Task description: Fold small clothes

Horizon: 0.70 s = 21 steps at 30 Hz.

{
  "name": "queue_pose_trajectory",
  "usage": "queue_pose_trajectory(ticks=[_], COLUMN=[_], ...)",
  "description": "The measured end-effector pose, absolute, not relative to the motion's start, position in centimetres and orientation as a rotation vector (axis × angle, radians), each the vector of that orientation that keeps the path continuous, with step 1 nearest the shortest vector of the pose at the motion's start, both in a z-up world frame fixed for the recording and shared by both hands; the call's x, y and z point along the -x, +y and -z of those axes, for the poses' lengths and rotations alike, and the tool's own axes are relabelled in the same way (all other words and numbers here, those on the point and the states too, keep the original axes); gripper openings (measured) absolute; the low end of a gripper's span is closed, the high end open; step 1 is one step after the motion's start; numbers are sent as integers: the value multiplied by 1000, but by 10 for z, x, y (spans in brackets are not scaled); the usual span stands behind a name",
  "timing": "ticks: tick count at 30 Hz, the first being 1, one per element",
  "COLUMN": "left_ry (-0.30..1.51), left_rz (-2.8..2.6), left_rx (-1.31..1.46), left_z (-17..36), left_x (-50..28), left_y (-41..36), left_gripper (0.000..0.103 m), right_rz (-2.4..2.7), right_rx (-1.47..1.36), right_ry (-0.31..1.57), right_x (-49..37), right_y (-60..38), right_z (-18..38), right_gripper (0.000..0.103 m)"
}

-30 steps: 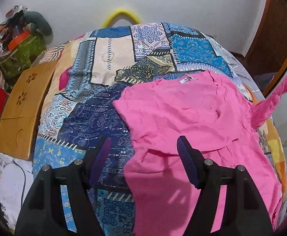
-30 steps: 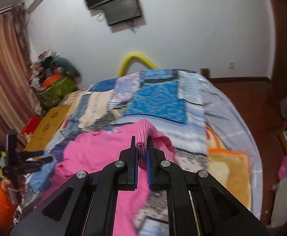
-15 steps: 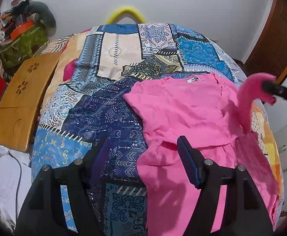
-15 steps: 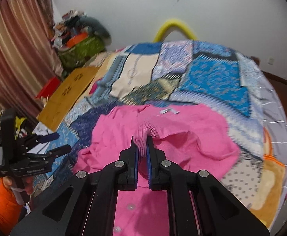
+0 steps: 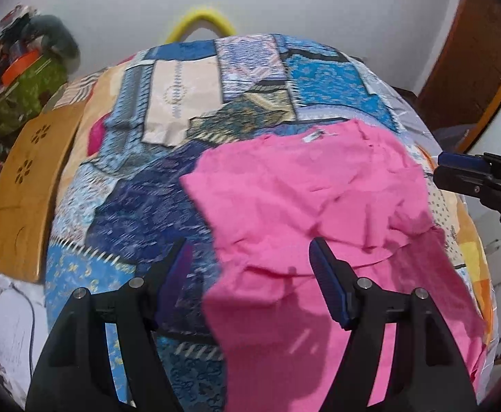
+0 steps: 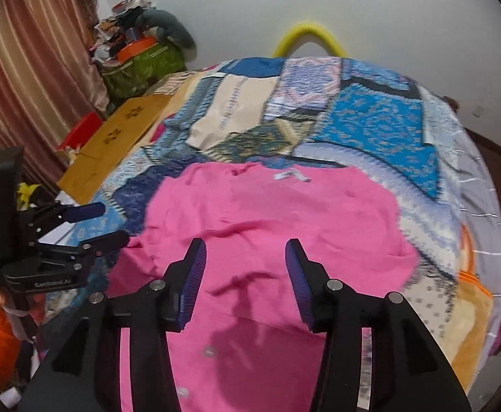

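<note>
Left wrist view: rides the left hand-held gripper (image 5: 250, 267), angled down, close above the bed (image 5: 181, 110). Right wrist view: rides the right hand-held gripper (image 6: 245, 267), likewise angled and close. Shared: pink garment (image 5: 302, 185), patchwork bedspread (image 6: 370, 116), yellow hoop (image 6: 307, 36), each other's gripper.

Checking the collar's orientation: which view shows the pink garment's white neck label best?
The right wrist view: the white label sits near centre on the pink garment, unobstructed. The left wrist view shows it smaller and blurrier at the garment's far edge.
</note>
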<state>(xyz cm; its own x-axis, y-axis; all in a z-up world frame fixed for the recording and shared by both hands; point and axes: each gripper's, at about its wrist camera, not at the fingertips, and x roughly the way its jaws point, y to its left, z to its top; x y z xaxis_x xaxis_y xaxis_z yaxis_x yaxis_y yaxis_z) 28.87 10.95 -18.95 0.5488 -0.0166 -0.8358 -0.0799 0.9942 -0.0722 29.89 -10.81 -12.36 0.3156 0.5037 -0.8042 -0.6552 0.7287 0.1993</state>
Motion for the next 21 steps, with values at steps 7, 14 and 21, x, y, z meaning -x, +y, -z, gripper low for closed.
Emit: queue_pose_trajectory(ticks=[7,14,21], left_ry=[1026,1094,1167], left_rz=[21,40,58], left_rx=[137,234,278], left_z=[202,224,249], left_x=[-319,-339,-351], left_y=[80,75,71], left_gripper=[74,54,16], right_rz=[-698,-661,-681], right_rx=[176,184,168], right_ry=[1009,1065,1123], right_x=[-305,-300,-294], right_y=[-145,-170,-176], right_z=[133,165,194], right_gripper=[46,46,46])
